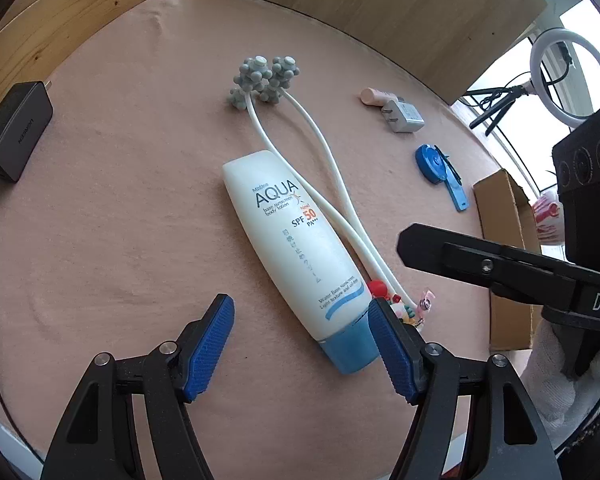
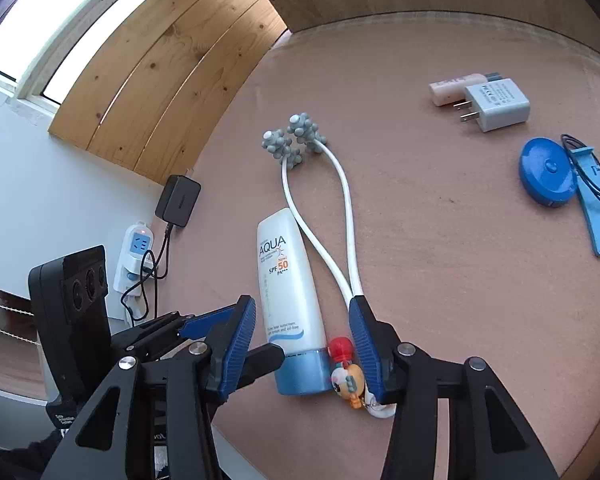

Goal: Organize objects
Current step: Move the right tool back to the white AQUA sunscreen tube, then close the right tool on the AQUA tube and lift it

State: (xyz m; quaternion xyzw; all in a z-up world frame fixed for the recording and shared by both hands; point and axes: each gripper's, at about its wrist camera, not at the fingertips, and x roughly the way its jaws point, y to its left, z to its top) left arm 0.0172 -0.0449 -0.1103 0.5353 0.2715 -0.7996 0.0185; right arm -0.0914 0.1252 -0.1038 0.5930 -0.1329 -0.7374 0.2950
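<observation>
Surface: pink cloth table (image 1: 120, 200), wood panels behind.
Left gripper (image 1: 300, 344): fingers spread, straddling tube cap.
Right gripper (image 2: 302, 344): fingers spread over tube (image 2: 290, 292) and toy (image 2: 346, 376), likely choosing.
Massager (image 1: 268, 76): beside tube.
Far: charger (image 2: 496, 106), blue tape (image 2: 546, 176).

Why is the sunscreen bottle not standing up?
The sunscreen bottle is lying flat on the pink table mat, its blue cap on and pointing toward the cameras. Why, I cannot tell.
</observation>
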